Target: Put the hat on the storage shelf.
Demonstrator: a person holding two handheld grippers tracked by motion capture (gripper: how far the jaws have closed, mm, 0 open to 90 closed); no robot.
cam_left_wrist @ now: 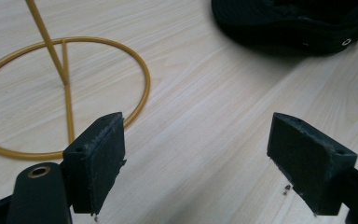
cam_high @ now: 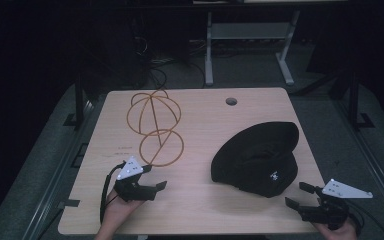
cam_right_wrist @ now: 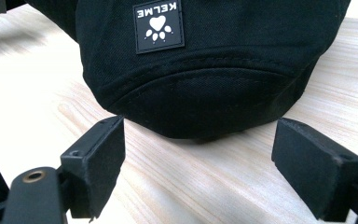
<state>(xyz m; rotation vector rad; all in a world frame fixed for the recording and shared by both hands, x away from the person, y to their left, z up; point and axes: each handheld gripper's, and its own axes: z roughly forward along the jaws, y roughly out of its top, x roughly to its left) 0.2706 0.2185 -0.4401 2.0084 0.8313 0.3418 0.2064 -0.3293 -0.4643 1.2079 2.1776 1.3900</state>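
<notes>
A black fabric bucket hat (cam_high: 257,159) is seen lying upside down on the right half of the pale wood-grain table (cam_high: 200,210), its opening turned upward and a small square patch with a white paw print and the word KELME facing the near edge. A yellow wire hat stand (cam_high: 153,124), formed of a flat ring base, a slanted stem and a rounded cage of hoops, is placed on the left half of the table, well apart from the hat.

The left gripper (cam_high: 155,177) is held low over the table just in front of the stand's ring base, with its jaws spread wide and nothing between them. In the left gripper view, the ring base (cam_left_wrist: 70,93) is seen just beyond the left jaw, while the hat's brim (cam_left_wrist: 298,28) lies farther off at the upper right.

The right gripper (cam_high: 300,195) is held near the front right corner of the table, close to the hat but not touching it. Its jaws are likewise parted and empty; in the right gripper view, the hat (cam_right_wrist: 205,74) is framed just ahead of the gap between them.
</notes>
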